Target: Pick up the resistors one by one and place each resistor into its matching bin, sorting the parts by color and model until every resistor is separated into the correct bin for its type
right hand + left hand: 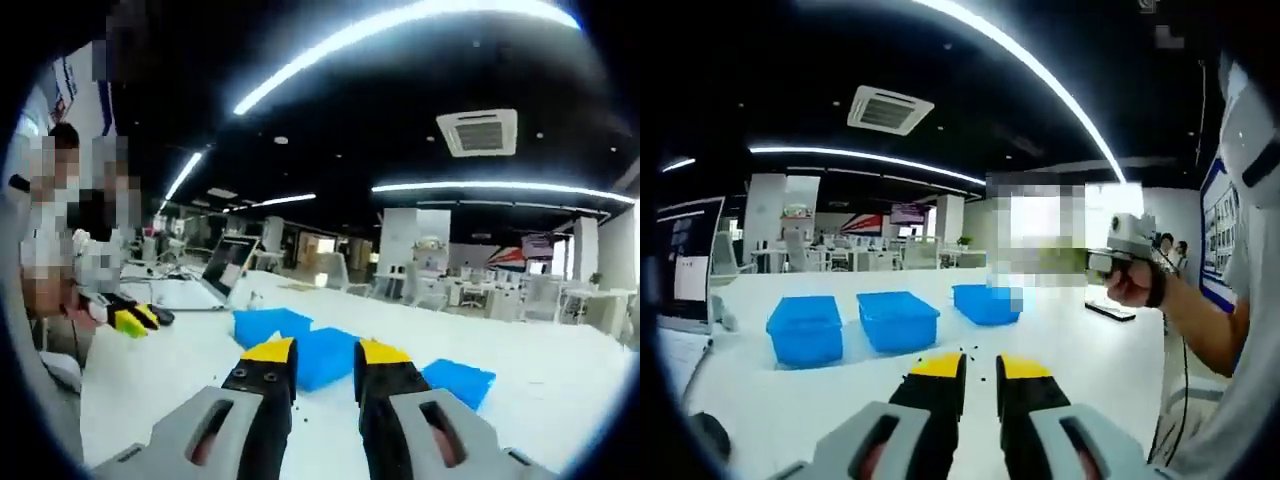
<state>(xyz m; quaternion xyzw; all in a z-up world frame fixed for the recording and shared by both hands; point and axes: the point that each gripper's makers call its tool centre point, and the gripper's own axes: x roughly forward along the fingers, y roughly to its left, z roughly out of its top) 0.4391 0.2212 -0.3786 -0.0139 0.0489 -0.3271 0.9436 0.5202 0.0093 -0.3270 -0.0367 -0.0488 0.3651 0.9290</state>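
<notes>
Left gripper (980, 368): yellow-tipped jaws slightly apart, holding nothing, raised level above the white table (1080, 350).
Resistors (970, 352): small dark specks scattered on the table just beyond the jaw tips.
Blue bins (897, 320): three in a row, behind the specks.
Right gripper (325, 355): jaws apart, nothing between them, held up by a hand (1132, 285), forearm extended.

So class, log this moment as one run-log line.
left tongs: open, empty | right tongs: open, empty | three blue bins on table | resistors: small specks, unsorted
</notes>
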